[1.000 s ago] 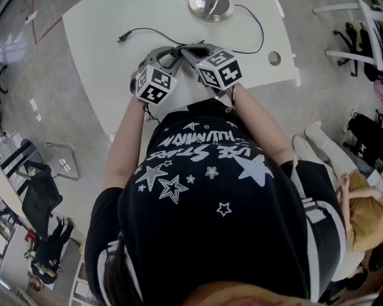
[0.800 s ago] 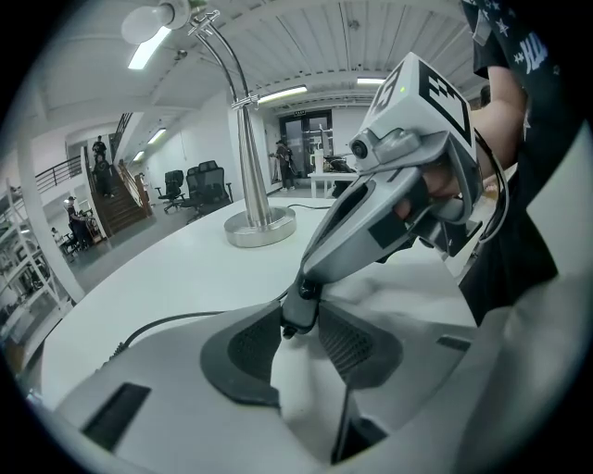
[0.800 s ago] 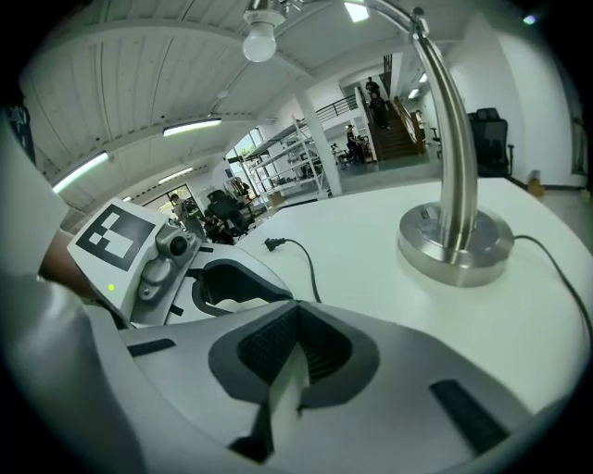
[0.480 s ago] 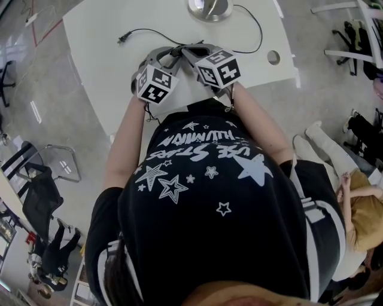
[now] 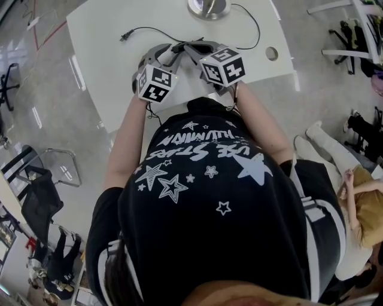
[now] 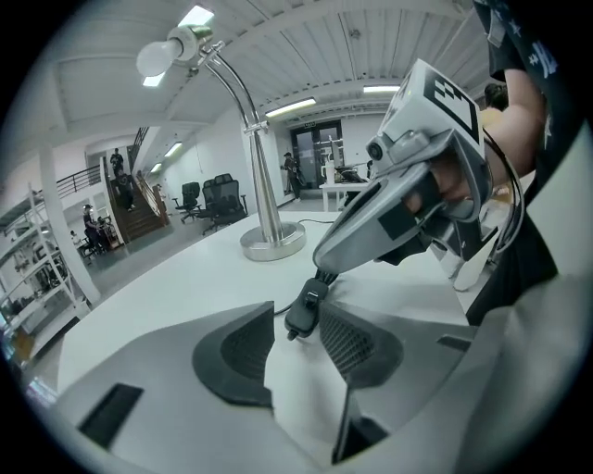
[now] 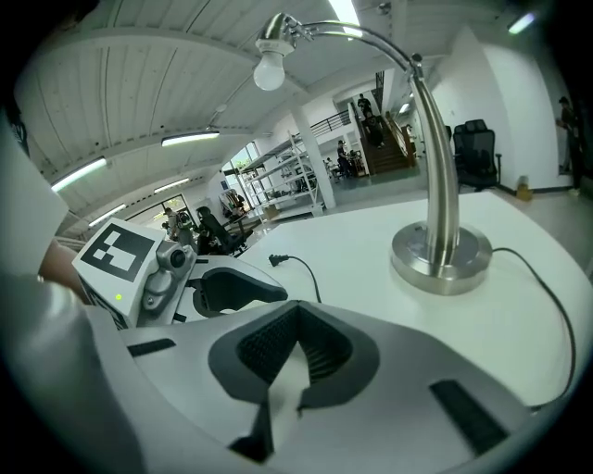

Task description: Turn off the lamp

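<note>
Locate the lamp (image 5: 209,7) upright on its round base at the far edge of the white table (image 5: 114,83), black cord (image 5: 256,30) curving back toward both grippers. Note the left gripper (image 6: 296,341) with jaws spread wide, the cord's inline switch (image 6: 303,311) lying in the gap at the tips, clear of both pads. Note the right gripper (image 7: 296,315) with fingertips pressed together, nothing visible between the pads, tips at the far end of that switch.
</note>
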`<action>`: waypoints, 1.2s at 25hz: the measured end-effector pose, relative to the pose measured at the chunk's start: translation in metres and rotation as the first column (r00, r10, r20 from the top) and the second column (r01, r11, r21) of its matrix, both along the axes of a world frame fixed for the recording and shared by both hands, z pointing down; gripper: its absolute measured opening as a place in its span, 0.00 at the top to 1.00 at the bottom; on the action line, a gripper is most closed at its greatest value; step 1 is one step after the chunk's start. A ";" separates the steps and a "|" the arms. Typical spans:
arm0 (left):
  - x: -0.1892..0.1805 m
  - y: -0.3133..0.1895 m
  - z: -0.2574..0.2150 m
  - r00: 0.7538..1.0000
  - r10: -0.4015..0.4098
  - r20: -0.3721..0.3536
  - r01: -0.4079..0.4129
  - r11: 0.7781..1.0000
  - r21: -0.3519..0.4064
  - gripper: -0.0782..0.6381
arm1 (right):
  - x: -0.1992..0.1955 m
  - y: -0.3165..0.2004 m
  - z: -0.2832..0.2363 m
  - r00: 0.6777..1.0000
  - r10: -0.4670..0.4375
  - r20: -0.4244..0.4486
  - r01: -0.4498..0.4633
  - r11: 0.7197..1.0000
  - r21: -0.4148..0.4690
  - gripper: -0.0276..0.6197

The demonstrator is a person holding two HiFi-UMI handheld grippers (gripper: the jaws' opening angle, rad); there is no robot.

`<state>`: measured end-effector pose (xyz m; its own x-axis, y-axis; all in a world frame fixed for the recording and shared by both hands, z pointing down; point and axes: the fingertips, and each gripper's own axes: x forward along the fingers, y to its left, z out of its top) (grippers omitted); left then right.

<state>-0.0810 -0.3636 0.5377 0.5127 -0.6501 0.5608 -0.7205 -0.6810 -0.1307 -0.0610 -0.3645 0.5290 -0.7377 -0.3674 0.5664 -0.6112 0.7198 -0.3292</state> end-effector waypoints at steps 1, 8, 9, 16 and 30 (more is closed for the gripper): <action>-0.003 0.003 -0.005 1.000 -0.012 -0.013 0.012 1.000 0.010 0.69 | 0.001 0.003 -0.002 1.000 0.008 0.001 -0.008 1.000 0.004 0.95; -0.015 0.038 -0.027 0.998 -0.040 -0.052 0.043 0.998 0.052 0.69 | 0.012 0.032 -0.016 0.998 0.062 0.004 -0.062 0.997 0.034 0.95; -0.016 0.044 -0.030 0.997 -0.045 -0.060 0.048 0.997 0.058 0.69 | 0.013 0.037 -0.019 0.998 0.068 0.005 -0.069 0.997 0.038 0.95; -0.022 0.096 -0.061 0.985 -0.077 -0.152 0.096 0.988 0.119 0.69 | 0.029 0.082 -0.034 0.989 0.143 0.024 -0.145 0.987 0.074 0.95; -0.024 0.187 -0.092 0.958 -0.017 -0.285 0.071 0.981 0.181 0.69 | 0.071 0.198 -0.041 0.957 0.290 0.005 -0.289 0.952 0.106 0.95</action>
